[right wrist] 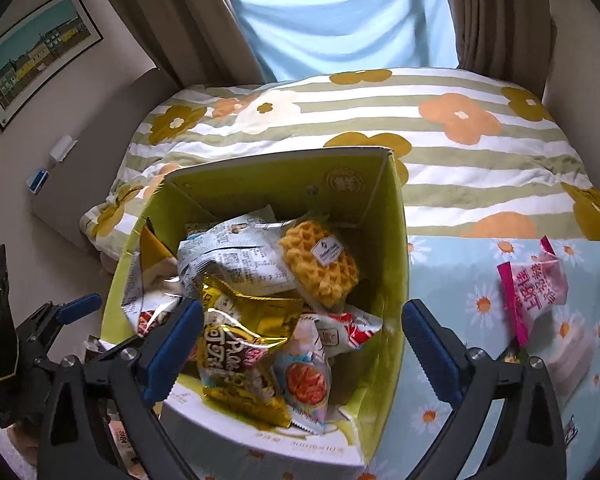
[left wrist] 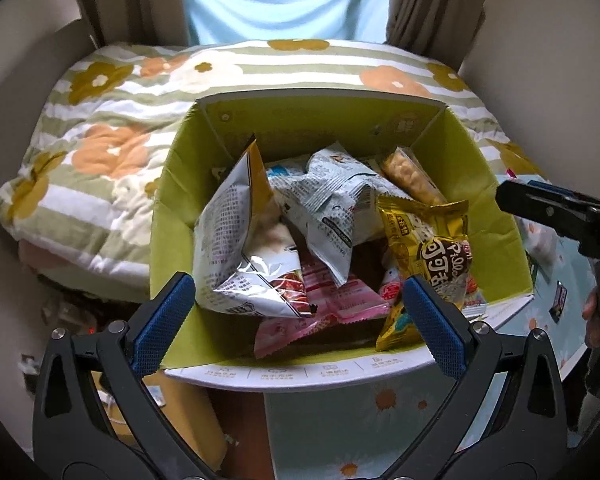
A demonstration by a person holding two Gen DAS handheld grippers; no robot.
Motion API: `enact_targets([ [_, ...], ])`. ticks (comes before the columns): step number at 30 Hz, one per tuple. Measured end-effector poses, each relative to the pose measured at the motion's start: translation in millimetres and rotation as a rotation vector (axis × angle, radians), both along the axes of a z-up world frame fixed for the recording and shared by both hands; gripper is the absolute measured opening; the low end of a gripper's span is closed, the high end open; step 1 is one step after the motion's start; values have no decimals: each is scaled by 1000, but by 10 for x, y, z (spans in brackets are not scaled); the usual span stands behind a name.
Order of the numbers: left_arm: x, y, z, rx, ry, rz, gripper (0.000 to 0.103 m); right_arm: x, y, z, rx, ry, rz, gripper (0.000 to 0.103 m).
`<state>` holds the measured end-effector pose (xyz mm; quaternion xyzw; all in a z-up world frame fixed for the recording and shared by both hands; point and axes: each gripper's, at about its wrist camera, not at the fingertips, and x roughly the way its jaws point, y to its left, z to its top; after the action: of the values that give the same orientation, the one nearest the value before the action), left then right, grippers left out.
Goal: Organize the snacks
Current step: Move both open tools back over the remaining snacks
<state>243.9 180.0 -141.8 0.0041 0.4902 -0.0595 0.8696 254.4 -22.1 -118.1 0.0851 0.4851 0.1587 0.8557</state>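
Hovering over the open green carton, both tools are being held with fingers spread wide and nothing between them: the left gripper above the near rim, the right gripper above the carton's near right corner. Most snacks are already being kept inside: a gold-foil cocoa packet, a clear-wrapped waffle, grey-printed pouches and a pink wrapper, all piled loosely. One pink packet is lying outside, on the daisy-print tablecloth to the right of the carton and well apart from it.

That packet is being judged light, soft and air-puffed, with slick film that could slide under the pads and contents that may crush. A hold across a flat crimped end seam is being favoured over the swollen middle, with only gentle closing pressure. The waffle likewise looks brittle.
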Motion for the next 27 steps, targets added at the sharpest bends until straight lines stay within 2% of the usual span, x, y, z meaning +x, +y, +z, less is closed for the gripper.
enact_targets([
  [7, -57, -17, 122, 18, -40, -23, 103, -173, -50, 128, -6, -23, -53, 99],
  [13, -77, -191, 185, 8, -56, -74, 103, -369, -232, 239, -30, -51, -114, 99],
  [20, -126, -586, 318, -5, -90, -129, 103, -586, -715, 352, -57, -86, -176, 99],
  [27, -238, -1272, 440, -2, -116, -160, 103, -775, -1401, 370, -68, -90, -205, 99],
])
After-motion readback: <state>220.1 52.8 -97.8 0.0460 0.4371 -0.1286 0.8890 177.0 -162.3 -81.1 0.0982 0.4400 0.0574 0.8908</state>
